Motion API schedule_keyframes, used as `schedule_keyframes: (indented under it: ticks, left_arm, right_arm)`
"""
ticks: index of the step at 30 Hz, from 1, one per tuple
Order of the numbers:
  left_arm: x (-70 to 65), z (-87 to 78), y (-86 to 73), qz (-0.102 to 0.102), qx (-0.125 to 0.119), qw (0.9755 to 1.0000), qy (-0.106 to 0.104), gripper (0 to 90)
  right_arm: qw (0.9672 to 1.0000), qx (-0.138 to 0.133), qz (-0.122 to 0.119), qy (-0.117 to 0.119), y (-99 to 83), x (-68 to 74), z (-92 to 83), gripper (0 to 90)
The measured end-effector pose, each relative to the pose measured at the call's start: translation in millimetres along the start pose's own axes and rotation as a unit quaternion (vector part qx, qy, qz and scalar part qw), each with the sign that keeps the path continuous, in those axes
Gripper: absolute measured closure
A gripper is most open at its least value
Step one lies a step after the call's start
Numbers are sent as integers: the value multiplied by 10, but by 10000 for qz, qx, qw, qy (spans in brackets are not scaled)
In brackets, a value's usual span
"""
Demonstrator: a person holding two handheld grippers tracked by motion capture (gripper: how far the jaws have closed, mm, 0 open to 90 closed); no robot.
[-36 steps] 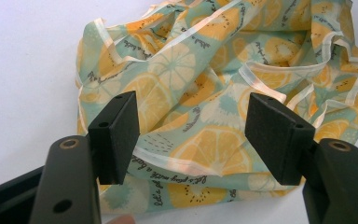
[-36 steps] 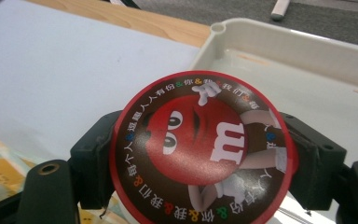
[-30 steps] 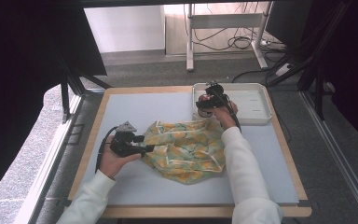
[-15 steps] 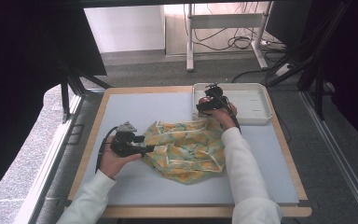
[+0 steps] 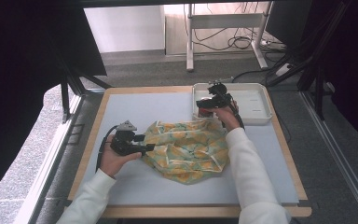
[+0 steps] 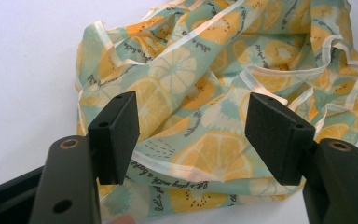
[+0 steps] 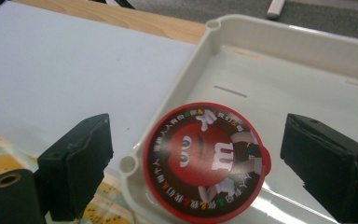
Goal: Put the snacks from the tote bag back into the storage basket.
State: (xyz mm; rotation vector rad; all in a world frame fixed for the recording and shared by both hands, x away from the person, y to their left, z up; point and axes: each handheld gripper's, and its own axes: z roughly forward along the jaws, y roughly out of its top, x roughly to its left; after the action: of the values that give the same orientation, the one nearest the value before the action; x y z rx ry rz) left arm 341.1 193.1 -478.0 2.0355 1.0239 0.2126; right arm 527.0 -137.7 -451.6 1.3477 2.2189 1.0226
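Observation:
A crumpled cloth printed with orange slices (image 5: pixel 186 149) lies in the middle of the grey table mat. My left gripper (image 5: pixel 149 147) rests at the cloth's left edge, its jaws apart. In the left gripper view the cloth (image 6: pixel 200 93) lies beyond the open left gripper (image 6: pixel 191 135), and neither pad presses on it. My right gripper (image 5: pixel 201 103) hovers over the near left corner of a white tray (image 5: pixel 254 100). Its jaws have just been opening. A round red candy tub (image 7: pixel 207 161) sits in the tray (image 7: pixel 307 60) between the right gripper's (image 7: pixel 203 156) pads, clear of both.
The mat (image 5: pixel 140 107) has a wooden border. A desk frame and cables stand on the floor beyond the table's far edge. Dark posts flank the table on both sides.

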Motion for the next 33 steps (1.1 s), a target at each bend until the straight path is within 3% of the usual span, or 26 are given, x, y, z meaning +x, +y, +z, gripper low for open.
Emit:
schedule_keyframes:
  ticks: [10,15,22,33]
  left_arm:
    - [-2,-28,29,51,-57,10000,14,354]
    - [2,-37,13,10,-56,10000,23,354]
    - [6,-5,-9,43,20,10000,42,353]
    - [13,7,-31,-1,46,10000,79,353]
  right_arm:
    - [9982,-506,-188,248,-81,168,-389,141]
    - [9972,-545,-291,420,-215,227,-534,151]
    - [9939,-579,-578,738,-487,306,-802,166]
    - [9912,-655,-616,967,-1056,255,-1181,175]
